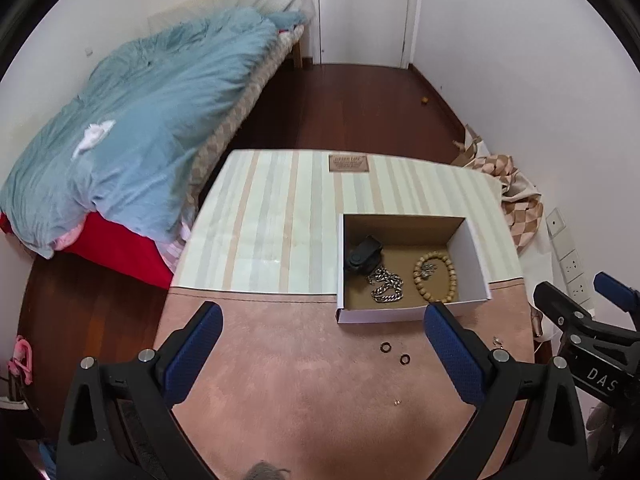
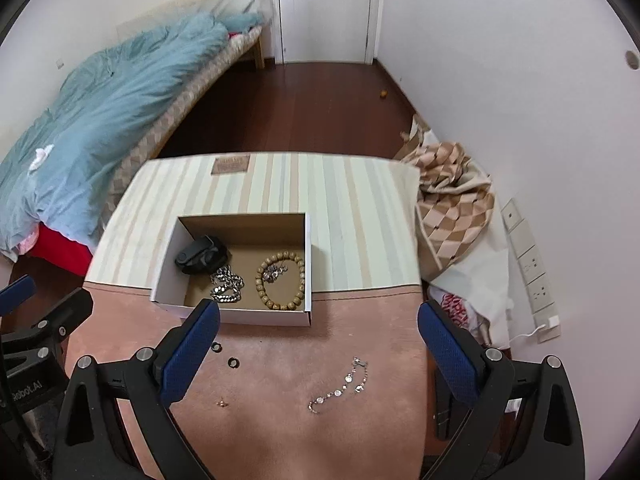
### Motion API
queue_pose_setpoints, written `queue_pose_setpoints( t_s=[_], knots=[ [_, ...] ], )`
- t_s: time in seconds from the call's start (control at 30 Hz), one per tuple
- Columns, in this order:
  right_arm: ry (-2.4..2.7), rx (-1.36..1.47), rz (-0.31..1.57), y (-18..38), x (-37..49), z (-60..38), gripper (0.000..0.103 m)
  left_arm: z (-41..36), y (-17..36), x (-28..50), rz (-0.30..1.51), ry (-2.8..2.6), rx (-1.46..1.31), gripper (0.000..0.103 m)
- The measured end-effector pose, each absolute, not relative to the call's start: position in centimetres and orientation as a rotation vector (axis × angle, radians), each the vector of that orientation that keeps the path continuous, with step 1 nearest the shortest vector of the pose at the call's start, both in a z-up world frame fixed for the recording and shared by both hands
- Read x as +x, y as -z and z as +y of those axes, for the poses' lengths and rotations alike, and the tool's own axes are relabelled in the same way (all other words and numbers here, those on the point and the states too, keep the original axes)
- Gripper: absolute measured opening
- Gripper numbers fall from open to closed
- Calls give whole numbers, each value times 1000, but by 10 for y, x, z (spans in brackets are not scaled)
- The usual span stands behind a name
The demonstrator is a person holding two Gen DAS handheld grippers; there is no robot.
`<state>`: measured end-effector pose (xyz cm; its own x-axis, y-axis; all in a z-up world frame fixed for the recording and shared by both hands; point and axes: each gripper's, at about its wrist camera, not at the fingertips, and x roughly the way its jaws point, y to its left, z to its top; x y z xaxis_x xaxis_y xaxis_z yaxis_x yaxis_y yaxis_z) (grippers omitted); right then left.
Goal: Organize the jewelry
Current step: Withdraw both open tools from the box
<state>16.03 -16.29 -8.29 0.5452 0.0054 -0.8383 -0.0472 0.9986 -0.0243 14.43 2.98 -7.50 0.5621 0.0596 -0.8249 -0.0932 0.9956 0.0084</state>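
Note:
A white cardboard box (image 1: pixel 380 315) (image 2: pixel 236 316) stands on the table and holds a black pouch (image 1: pixel 363 258) (image 2: pixel 200 258), a silver chain (image 1: pixel 386 286) (image 2: pixel 227 285), a wooden bead bracelet (image 1: pixel 436 276) (image 2: pixel 280 282) and a small silver piece (image 2: pixel 276 272) inside the bead ring. On the pink cloth in front lie two dark rings (image 1: pixel 385 347) (image 2: pixel 233 362), a tiny gold stud (image 1: pixel 397 401) (image 2: pixel 221 403) and a crystal chain bracelet (image 2: pixel 340 390). My left gripper (image 1: pixel 324 350) is open above the cloth, nothing between its fingers. My right gripper (image 2: pixel 318 352) is open above the crystal bracelet, holding nothing.
The table wears a striped mat (image 1: pixel 280 208) at the back and pink cloth (image 1: pixel 300 380) in front. A bed with a blue duvet (image 1: pixel 140 120) lies left. Checked fabric and bags (image 2: pixel 452 200) sit at the table's right, by a wall with sockets (image 2: pixel 532 264).

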Motion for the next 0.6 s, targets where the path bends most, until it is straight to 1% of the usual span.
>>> queue_pose_setpoints(
  t_s=[0.4,0.6],
  knots=[
    [-35,-9,895,34,109,-169,100,22,36,103,907,-66,-35,103],
    [-38,45,913,36,100,-182,101,19,40,97,914,-82,-42,103]
  ],
)
